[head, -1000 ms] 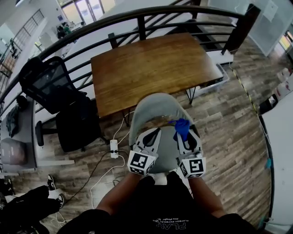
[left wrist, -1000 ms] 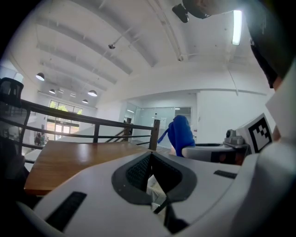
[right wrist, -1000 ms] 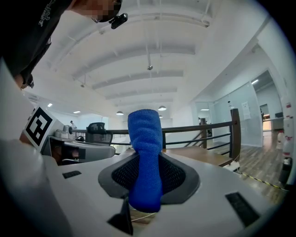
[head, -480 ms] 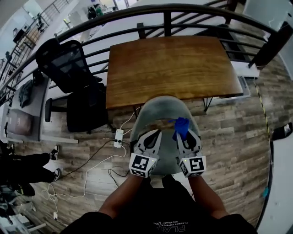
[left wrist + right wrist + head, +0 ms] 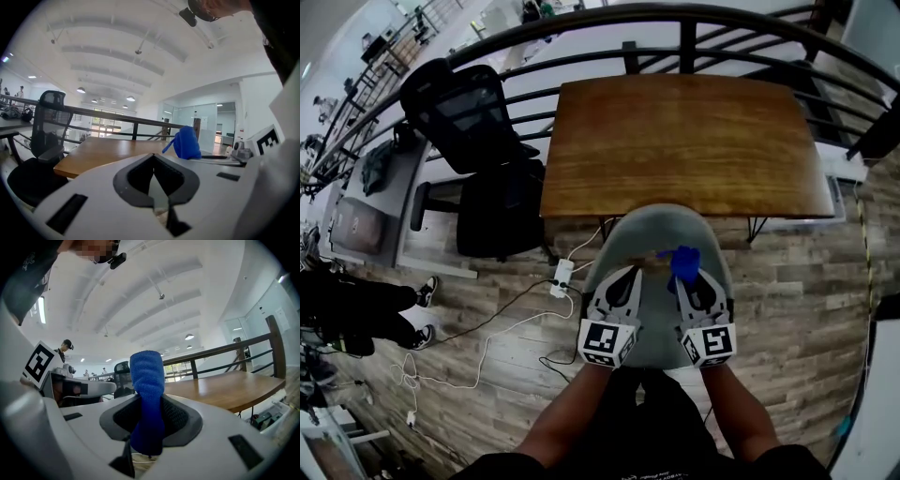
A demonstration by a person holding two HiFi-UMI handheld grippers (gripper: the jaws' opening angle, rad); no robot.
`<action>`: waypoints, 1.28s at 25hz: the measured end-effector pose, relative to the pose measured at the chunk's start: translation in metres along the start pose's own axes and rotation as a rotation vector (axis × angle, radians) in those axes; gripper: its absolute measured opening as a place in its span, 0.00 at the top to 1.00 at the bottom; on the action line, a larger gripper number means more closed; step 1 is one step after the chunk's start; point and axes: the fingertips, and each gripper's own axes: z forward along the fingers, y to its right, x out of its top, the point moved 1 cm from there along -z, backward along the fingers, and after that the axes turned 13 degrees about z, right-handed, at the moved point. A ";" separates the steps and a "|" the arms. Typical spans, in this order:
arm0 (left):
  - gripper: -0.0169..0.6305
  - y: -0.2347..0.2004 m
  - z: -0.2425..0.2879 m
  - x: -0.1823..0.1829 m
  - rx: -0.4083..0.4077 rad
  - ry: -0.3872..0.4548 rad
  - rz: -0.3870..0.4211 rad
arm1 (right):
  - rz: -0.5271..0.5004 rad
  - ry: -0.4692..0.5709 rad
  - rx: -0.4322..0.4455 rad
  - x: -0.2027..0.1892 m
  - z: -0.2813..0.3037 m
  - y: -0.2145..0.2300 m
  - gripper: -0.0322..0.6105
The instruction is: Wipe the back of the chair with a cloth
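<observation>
1. Writing: the marker cubes on both grippers carry only black-and-white square patterns, no words. The pale print on the person's dark shirt, at the bottom edge of the head view, is too small to read. No brand shows on the furniture.
2. The blue cloth is a bunched strip with its long axis in line with the right gripper's jaws. Its free end sticks out past the fingertips and points towards the wooden table.
3. The right gripper has its jaws clamped on the cloth's lower part. In the right gripper view the cloth stands upright out of the jaw opening.
4. The left gripper has its jaws pressed together with nothing between them, as the left gripper view confirms. The cloth shows to its right.
5. The cloth sits over the far right part of the grey chair, which is tucked against the table's near edge. Whether it touches the chair cannot be told.
6. The two grippers are side by side over the chair, apart from each other.
7. A black office chair stands to the table's left, beside the dark railing. A white power strip lies on the plank floor.
</observation>
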 end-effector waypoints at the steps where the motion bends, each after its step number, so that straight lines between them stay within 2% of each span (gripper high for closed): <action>1: 0.96 -0.004 0.001 -0.003 0.008 0.003 -0.002 | -0.005 0.000 0.003 -0.003 0.005 0.000 0.78; 9: 0.96 -0.042 0.018 -0.043 0.032 -0.001 0.017 | -0.065 -0.008 -0.002 -0.027 0.055 0.009 0.78; 22: 0.96 -0.104 0.040 -0.111 0.115 -0.026 -0.009 | -0.078 -0.054 0.042 -0.089 0.146 -0.014 0.78; 27: 0.96 -0.114 0.049 -0.134 0.082 -0.065 0.023 | -0.047 -0.062 0.011 -0.104 0.173 -0.009 0.78; 32: 0.96 -0.116 0.055 -0.142 0.075 -0.067 0.005 | -0.035 -0.088 -0.015 -0.119 0.189 -0.002 0.78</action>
